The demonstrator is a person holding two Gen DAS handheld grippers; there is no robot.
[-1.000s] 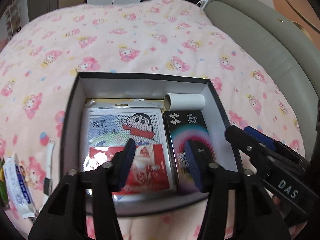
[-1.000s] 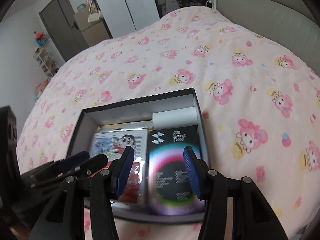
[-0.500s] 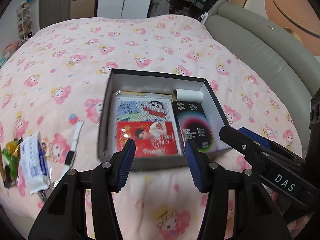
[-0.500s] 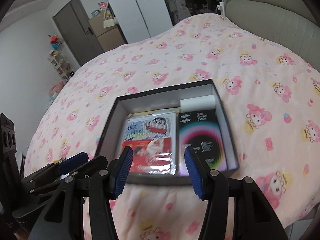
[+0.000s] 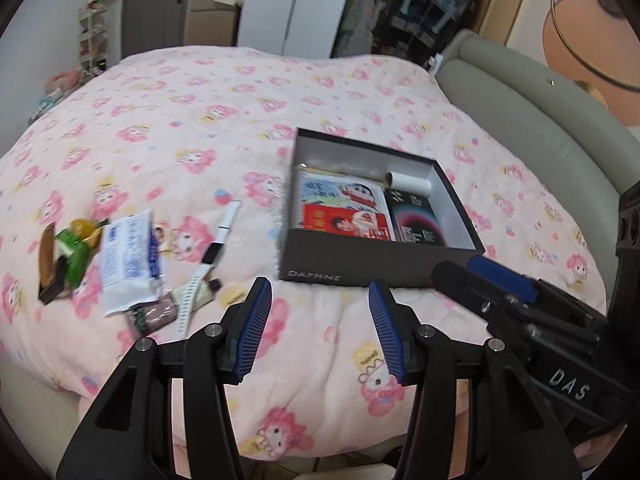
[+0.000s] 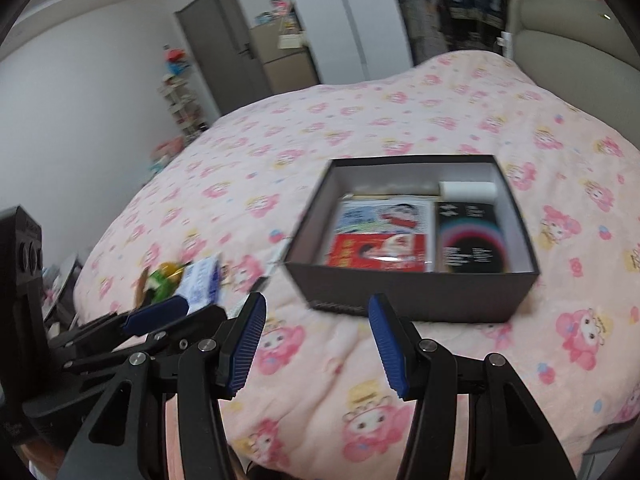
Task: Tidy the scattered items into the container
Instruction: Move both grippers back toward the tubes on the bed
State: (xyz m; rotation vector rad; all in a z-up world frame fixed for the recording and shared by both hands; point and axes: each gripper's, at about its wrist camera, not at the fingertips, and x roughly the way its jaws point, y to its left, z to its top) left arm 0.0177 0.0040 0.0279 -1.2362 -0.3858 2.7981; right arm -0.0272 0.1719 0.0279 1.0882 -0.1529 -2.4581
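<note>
Both grippers, low over the box (image 5: 362, 266) a second ago, have pulled back; left gripper (image 5: 320, 326) and right gripper (image 6: 316, 346) hang released, fingers spread, holding nothing. Box holds the flat packets and a roll. Tissue pack (image 5: 128, 258), watch (image 5: 208, 260) and comb (image 5: 48, 262) remain on bed: task unfinished.

free: bare quilt (image 5: 320, 320) between grippers and box (image 5: 360, 264) | box floor nearly covered, gap at right wall | obstacle: clutter pile (image 5: 128, 260) left of box, apart
</note>
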